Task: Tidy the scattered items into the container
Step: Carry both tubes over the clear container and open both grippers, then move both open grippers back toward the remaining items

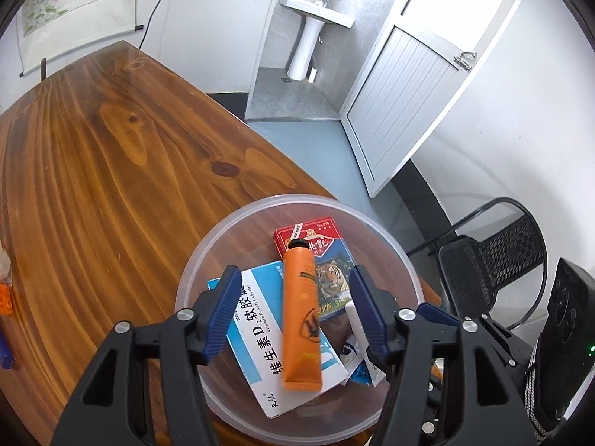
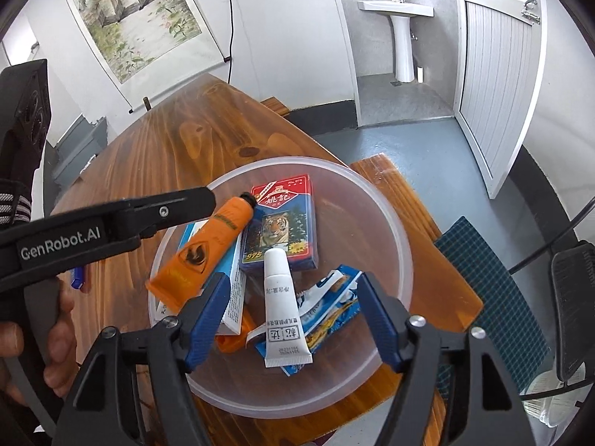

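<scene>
A clear plastic bowl (image 1: pixel 208 245) (image 2: pixel 394 238) stands on the wooden table (image 1: pixel 111 156) (image 2: pixel 178 141). In it lie an orange tube (image 1: pixel 301 319) (image 2: pixel 208 249), a blue-white medicine box (image 1: pixel 260 338) (image 2: pixel 234 297), a tiger card box (image 1: pixel 323 260) (image 2: pixel 282 219), a white tube (image 2: pixel 282 304) (image 1: pixel 357 323) and a blue wrapper (image 2: pixel 331 312). My left gripper (image 1: pixel 293 297) is open above the bowl, the orange tube between its fingers but apart from them. My right gripper (image 2: pixel 286 304) is open over the white tube, not touching it.
Small orange and blue items (image 1: pixel 5 319) lie at the table's left edge; a blue item (image 2: pixel 78 277) shows under the left gripper's arm. A black chair (image 1: pixel 494 256) stands to the right, and a bench (image 2: pixel 394 193) beside the table.
</scene>
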The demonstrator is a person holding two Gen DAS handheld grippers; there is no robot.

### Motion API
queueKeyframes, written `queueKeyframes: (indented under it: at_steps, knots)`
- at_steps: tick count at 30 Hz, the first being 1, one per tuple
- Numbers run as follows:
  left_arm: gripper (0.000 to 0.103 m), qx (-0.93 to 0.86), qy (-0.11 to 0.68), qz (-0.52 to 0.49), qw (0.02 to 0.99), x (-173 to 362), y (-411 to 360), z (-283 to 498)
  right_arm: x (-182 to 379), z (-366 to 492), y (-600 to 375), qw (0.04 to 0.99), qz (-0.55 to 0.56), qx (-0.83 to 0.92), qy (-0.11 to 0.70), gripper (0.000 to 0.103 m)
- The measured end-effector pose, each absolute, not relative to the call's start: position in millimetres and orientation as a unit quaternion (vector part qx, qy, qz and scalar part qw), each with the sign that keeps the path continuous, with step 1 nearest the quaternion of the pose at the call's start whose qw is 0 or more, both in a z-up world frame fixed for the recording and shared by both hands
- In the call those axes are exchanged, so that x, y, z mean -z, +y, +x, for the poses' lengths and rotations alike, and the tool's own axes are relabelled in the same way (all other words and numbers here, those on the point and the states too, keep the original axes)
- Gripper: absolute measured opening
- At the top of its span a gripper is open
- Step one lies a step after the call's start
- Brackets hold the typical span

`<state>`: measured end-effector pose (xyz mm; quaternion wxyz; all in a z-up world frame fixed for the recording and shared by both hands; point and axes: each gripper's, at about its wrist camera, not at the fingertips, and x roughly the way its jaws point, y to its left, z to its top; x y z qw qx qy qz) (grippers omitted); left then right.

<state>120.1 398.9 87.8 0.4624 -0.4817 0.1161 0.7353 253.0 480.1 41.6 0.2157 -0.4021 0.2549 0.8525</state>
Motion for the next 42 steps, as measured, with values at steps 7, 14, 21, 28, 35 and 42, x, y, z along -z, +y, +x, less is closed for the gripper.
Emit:
queueKeyframes:
  at_steps: [7,14,21,28,35,42]
  knots:
    - [0.065,-0.744,0.109,-0.491,0.440,-84.5,386.8,110.6,-43.9,250.5,480.1,0.215,-0.398,-0.855,0.254,0.075]
    - [0.065,-0.759,0.098,-0.497,0.409,-84.2,363.4,99.5,-56.1,239.3,467.1,0.204,-0.387,-0.870,0.226,0.077]
    - [0.065,-0.776,0.083,-0.502,0.372,-84.3,327.4,83.4,-65.7,222.9,449.7,0.190,-0.378,-0.883,0.201,0.078]
    - [0.065,-0.795,0.064,-0.507,0.328,-85.7,286.2,65.8,-70.4,204.9,430.1,0.171,-0.374,-0.891,0.193,0.078]
    - [0.065,-0.812,0.043,-0.516,0.270,-81.6,234.6,46.7,-69.7,181.3,403.5,0.143,-0.381,-0.895,0.183,0.078]
    - [0.065,-0.823,0.025,-0.523,0.220,-74.8,190.0,27.2,-66.9,160.6,377.9,0.118,-0.390,-0.897,0.173,0.078]
